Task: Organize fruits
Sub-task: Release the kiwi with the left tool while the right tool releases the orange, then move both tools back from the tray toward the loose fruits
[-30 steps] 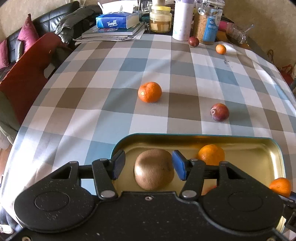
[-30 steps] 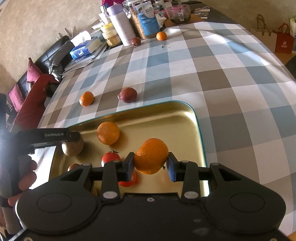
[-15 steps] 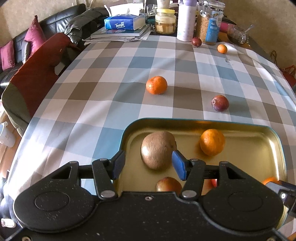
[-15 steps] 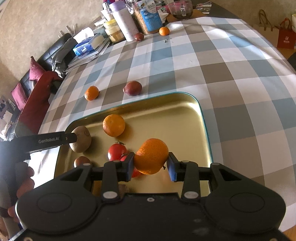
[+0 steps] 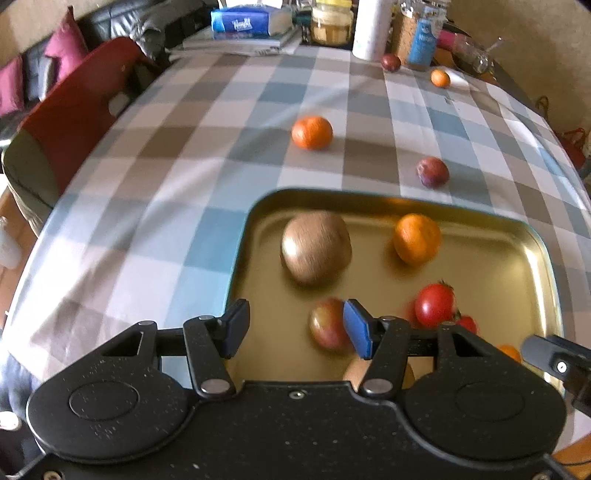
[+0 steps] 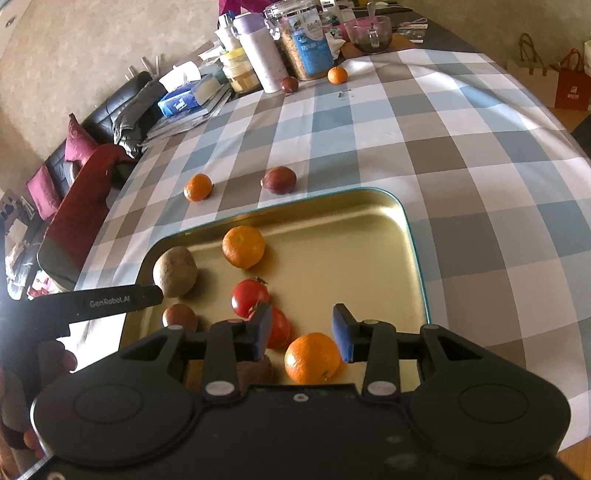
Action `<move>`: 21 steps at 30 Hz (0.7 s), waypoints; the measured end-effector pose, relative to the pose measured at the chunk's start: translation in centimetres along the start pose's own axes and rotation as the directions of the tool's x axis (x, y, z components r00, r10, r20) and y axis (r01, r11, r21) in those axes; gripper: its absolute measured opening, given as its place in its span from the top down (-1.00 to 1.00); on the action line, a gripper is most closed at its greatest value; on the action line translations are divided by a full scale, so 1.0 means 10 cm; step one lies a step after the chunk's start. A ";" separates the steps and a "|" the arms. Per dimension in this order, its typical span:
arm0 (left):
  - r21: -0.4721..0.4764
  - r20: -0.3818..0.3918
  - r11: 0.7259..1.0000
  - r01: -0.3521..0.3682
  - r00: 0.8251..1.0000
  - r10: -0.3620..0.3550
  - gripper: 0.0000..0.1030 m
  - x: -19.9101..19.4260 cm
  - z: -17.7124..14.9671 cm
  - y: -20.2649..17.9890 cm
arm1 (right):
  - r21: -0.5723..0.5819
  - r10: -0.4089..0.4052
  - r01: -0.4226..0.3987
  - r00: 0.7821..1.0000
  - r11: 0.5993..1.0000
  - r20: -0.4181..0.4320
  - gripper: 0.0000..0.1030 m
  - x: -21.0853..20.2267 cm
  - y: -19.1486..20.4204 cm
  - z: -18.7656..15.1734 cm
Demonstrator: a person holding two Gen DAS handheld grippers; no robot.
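Right tool [image 6: 302,330] stands open, empty; its orange [image 6: 312,357] lies in the tray [image 6: 415,254]. Left tool [image 5: 295,326] is open over the tray; only the right view shows the hand [image 6: 22,373].

"GenRobot.AI" on left gripper [image 6: 110,301], "Tempo" on tissue pack [image 5: 243,24]

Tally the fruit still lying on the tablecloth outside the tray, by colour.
Orange fruit: 2
Dark purple fruit: 2
Total: 4
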State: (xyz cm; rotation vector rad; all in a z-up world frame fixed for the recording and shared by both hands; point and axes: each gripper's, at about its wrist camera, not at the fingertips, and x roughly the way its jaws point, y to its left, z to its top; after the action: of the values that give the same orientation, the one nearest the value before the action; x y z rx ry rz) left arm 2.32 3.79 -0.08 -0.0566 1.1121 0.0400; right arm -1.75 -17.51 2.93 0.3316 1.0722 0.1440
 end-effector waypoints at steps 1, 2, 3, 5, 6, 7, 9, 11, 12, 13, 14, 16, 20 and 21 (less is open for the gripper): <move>0.002 -0.004 1.000 0.003 1.000 -0.003 -0.19 0.00 -0.02 0.00 | -0.004 -0.003 0.003 1.000 1.000 -0.002 0.23 0.00 0.01 -0.01; 0.005 -0.006 1.000 0.004 1.000 -0.004 -0.19 0.00 -0.04 -0.01 | -0.009 -0.004 0.004 1.000 1.000 -0.004 0.23 -0.01 0.02 -0.02; 0.008 -0.008 1.000 0.002 1.000 -0.002 -0.19 -0.01 -0.06 -0.01 | -0.012 -0.007 0.006 1.000 1.000 -0.008 0.23 -0.01 0.03 -0.03; 0.010 -0.014 1.000 0.005 1.000 -0.005 -0.19 -0.01 -0.10 -0.01 | -0.016 -0.013 0.013 1.000 1.000 -0.016 0.23 -0.01 0.05 -0.05; 0.008 -0.018 1.000 0.009 1.000 -0.009 -0.19 -0.01 -0.12 0.00 | -0.018 -0.016 0.016 1.000 1.000 -0.020 0.23 -0.01 0.05 -0.06; 0.007 -0.022 1.000 0.013 1.000 -0.013 -0.19 -0.01 -0.13 0.00 | -0.019 -0.019 0.018 1.000 1.000 -0.024 0.23 0.00 0.06 -0.07; 0.007 -0.024 1.000 0.015 1.000 -0.015 -0.19 -0.02 -0.16 0.01 | -0.021 -0.022 0.021 0.999 1.000 -0.031 0.23 0.00 0.07 -0.09; 0.009 -0.023 1.000 0.013 1.000 -0.013 -0.19 -0.03 -0.19 0.01 | -0.024 -0.024 0.024 0.999 0.999 -0.037 0.23 -0.01 0.07 -0.11; 0.009 -0.022 1.000 0.014 1.000 -0.013 -0.19 -0.03 -0.20 0.02 | -0.023 -0.026 0.025 0.999 0.999 -0.040 0.23 0.00 0.08 -0.12; 0.007 -0.020 1.000 0.016 1.000 -0.015 -0.19 -0.04 -0.21 0.02 | -0.022 -0.026 0.025 0.999 0.999 -0.043 0.23 -0.01 0.08 -0.13; 0.005 -0.019 1.000 0.018 1.000 -0.017 -0.19 -0.05 -0.22 0.03 | -0.022 -0.026 0.025 0.999 0.999 -0.045 0.23 -0.01 0.08 -0.14; 0.000 -0.019 1.000 0.019 1.000 -0.019 -0.19 -0.06 -0.24 0.05 | -0.022 -0.027 0.026 0.998 0.999 -0.050 0.23 -0.01 0.08 -0.16; -0.005 -0.020 1.000 0.027 0.999 -0.027 -0.19 -0.07 -0.28 0.07 | -0.025 -0.027 0.025 0.998 0.999 -0.060 0.23 -0.01 0.10 -0.20; -0.006 -0.020 1.000 0.027 0.999 -0.027 -0.19 -0.08 -0.29 0.07 | -0.026 -0.028 0.026 0.998 0.999 -0.062 0.23 -0.02 0.10 -0.21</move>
State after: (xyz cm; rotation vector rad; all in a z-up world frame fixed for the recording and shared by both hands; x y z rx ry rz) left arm -0.62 4.35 -0.65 -0.0774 1.1308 0.0188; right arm -3.60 -16.21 2.50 0.2912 1.1357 0.1443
